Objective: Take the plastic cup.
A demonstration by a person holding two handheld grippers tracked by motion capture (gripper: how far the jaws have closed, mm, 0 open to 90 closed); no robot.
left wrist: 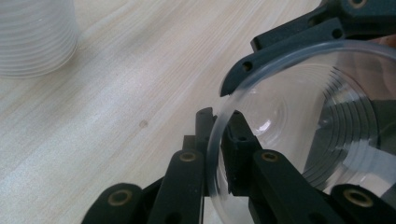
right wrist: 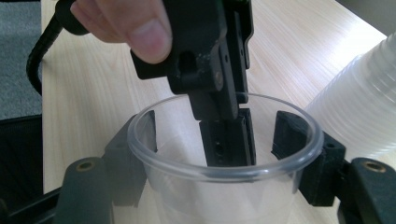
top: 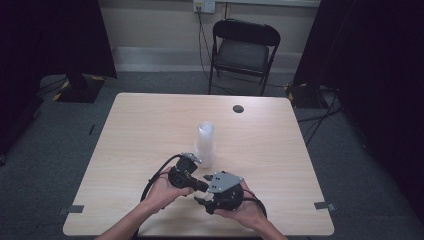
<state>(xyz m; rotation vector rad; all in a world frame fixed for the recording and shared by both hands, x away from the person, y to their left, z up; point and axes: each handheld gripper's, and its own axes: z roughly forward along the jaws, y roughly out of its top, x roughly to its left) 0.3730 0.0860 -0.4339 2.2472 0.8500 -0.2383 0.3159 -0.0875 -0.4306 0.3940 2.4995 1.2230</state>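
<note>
Clear cup point(right wrist: 224, 158) at near middle of desk point(top: 140, 130), cradled outside by right gripper point(top: 206, 196). Left gripper point(left wrist: 219, 140) pinching rim, likely for handover. Cup stack point(top: 204, 142) just beyond.

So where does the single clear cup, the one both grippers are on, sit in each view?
High view: low centre, between the two grippers, hard to make out, about here: clear cup.
Left gripper view: right half, rim pinched by the left gripper.
Right gripper view: bottom centre, held across its sides by the right gripper.
Shared landmark: the stack of cups on the table.
</note>
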